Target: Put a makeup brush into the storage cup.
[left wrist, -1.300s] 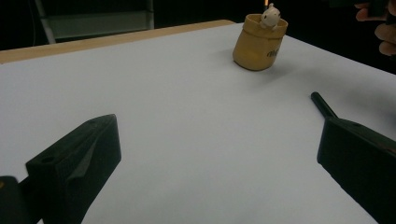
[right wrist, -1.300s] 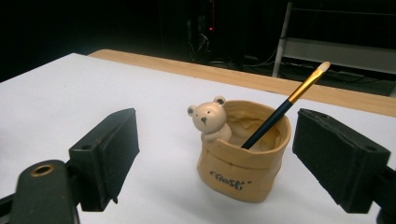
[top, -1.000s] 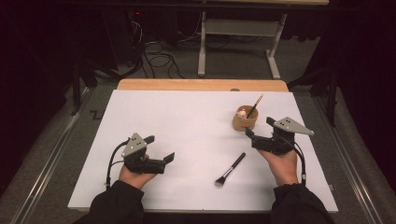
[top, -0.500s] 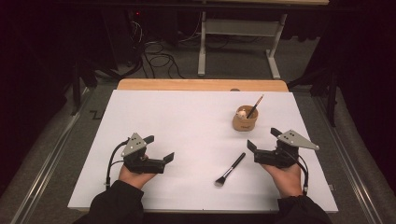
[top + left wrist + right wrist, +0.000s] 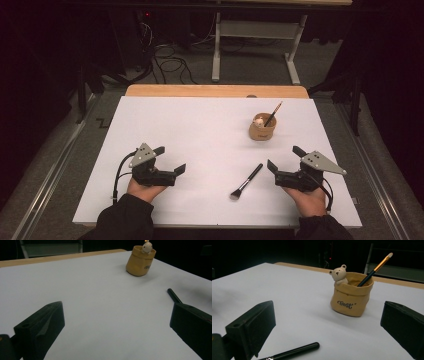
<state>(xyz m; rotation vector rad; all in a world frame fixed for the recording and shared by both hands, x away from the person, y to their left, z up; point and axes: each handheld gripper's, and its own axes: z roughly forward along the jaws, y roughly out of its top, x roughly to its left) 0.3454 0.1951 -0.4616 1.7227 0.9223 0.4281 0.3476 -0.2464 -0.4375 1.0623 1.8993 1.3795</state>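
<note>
Black-handled makeup brush (image 5: 247, 181) is lying loose near the worktop's (image 5: 165, 120) front edge, short of the tan cup (image 5: 263, 129) already holding a pencil (image 5: 273, 114). Right tool (image 5: 284, 165) and left tool (image 5: 170, 160) are both resting wide apart, holding nothing. Pickup seems to be coming: the right tool needs lowering over the handle.

left gripper (image 5: 172, 160): fingers spread, empty | right gripper (image 5: 286, 158): fingers spread, empty

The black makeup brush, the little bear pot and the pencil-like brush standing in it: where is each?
black makeup brush (image 5: 247, 181), high view, mid-handle.
bear pot (image 5: 350, 302), right gripper view, front wall by the lettering.
thin brush in the pot (image 5: 375, 268), right gripper view, on its shaft.
</note>
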